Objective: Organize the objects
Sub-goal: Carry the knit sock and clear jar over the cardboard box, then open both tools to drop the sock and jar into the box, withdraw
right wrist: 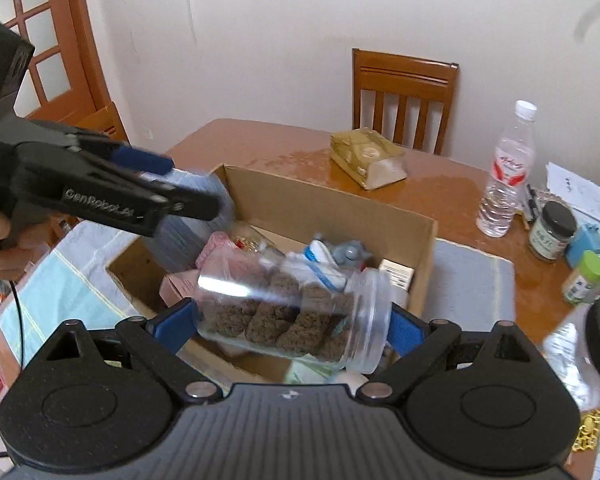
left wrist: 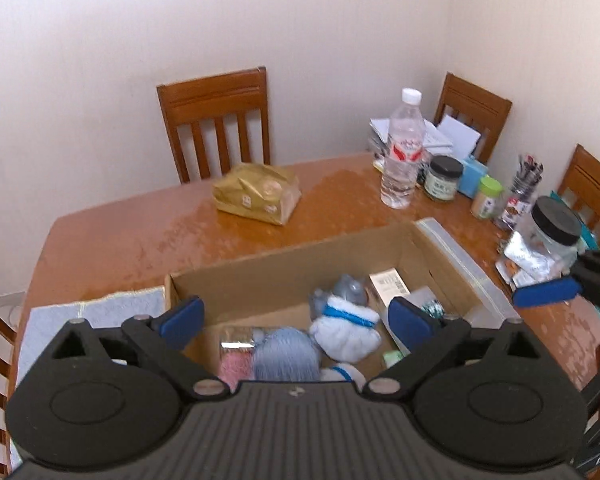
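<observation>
Fingers (left wrist: 182, 320) of the left gripper (left wrist: 296, 318) spread wide and empty; the right gripper (right wrist: 290, 322) has a clear jar (right wrist: 284, 312) spanning its gap.
Left one hangs over the open cardboard box (left wrist: 284, 264) on the wooden table (left wrist: 140, 240), looking down at a white plush toy (left wrist: 346, 330) and blue yarn (left wrist: 286, 354) inside. On the right the jar, full of brown lumps, lies sideways from blue pad to blue pad above the box's near side. It's blurred, so whether the pads actually press on it I cannot tell. A gold bag (left wrist: 256, 194) sits beyond the box.
</observation>
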